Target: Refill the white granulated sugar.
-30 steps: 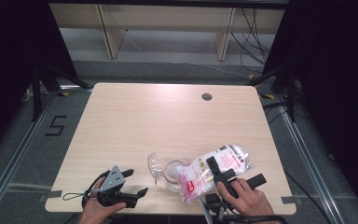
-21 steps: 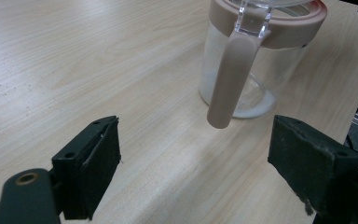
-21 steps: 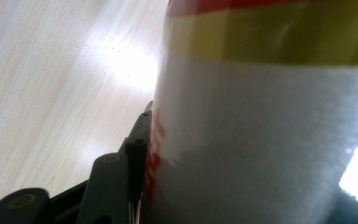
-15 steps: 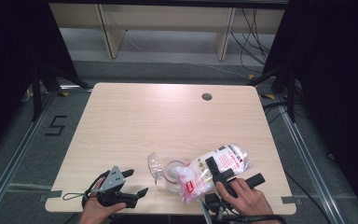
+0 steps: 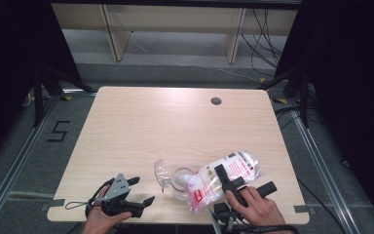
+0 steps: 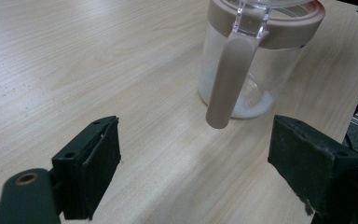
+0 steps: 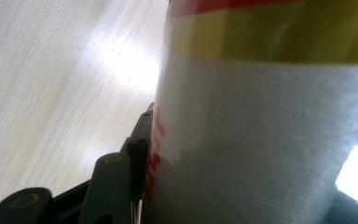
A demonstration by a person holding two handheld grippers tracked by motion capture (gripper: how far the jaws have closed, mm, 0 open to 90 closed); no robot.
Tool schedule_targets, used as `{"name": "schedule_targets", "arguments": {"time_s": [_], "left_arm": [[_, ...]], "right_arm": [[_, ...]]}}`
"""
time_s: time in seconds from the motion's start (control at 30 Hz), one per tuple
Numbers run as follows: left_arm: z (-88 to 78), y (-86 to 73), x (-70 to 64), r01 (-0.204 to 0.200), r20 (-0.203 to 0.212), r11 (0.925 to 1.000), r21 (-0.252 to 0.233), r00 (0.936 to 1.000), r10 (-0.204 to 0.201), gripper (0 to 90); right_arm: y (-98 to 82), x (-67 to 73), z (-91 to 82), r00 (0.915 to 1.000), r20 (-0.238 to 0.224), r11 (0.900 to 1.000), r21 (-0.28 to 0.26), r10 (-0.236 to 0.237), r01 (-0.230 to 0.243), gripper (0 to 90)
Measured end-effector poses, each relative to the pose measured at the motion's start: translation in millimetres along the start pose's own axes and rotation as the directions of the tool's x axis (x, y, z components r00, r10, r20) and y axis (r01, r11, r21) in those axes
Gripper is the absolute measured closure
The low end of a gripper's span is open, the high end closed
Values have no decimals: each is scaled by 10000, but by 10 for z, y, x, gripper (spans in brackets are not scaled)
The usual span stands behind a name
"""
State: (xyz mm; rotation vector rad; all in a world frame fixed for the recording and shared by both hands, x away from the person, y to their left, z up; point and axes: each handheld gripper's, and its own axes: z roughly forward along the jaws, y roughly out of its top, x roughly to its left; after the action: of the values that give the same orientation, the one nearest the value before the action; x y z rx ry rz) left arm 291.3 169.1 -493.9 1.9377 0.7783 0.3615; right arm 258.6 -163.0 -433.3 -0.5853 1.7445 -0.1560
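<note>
Clamping a red-labelled bag (image 5: 224,178), writing seemingly unreadable, right claw (image 5: 231,183); left claw (image 6: 200,158) apart.

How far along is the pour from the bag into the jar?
Done: the jar stands open, its clear lid flipped back, and white powder already covers its bottom. In hand: the right gripper clamps the bag, tilted with its mouth at the jar's rim. Left: the bag looks largely full; the left gripper waits open beside the jar, holding nothing.

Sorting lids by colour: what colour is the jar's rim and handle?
Pinkish-brown, on a clear jar; the left gripper view shows it best.
</note>
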Motion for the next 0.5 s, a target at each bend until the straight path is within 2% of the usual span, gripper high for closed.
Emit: {"name": "schedule_targets", "arguments": {"time_s": [0.07,0.13,0.4,0.47,0.5], "left_arm": [[-1,0,-1,-1,2,10000,2,10000,1,162],[0,0,0,-1,-2,10000,12,10000,1,161],[0,-1,-2,-20,-2,10000,32,10000,21,162],[-3,6,13,-301,3,9995,30,9995,301,162],[-3,5,13,-278,6,9996,18,9996,278,161]], "right_arm": [[-1,-15,2,9999,-67,9999,-116,-93,92,541],[0,-4,-4,10000,-45,10000,-40,39,-39,542],[7,-8,-4,10000,-46,10000,-6,-30,30,545],[9,0,-2,9999,-49,9999,-56,92,-92,546],[9,-3,-3,10000,-48,10000,-46,69,-69,546]]}}
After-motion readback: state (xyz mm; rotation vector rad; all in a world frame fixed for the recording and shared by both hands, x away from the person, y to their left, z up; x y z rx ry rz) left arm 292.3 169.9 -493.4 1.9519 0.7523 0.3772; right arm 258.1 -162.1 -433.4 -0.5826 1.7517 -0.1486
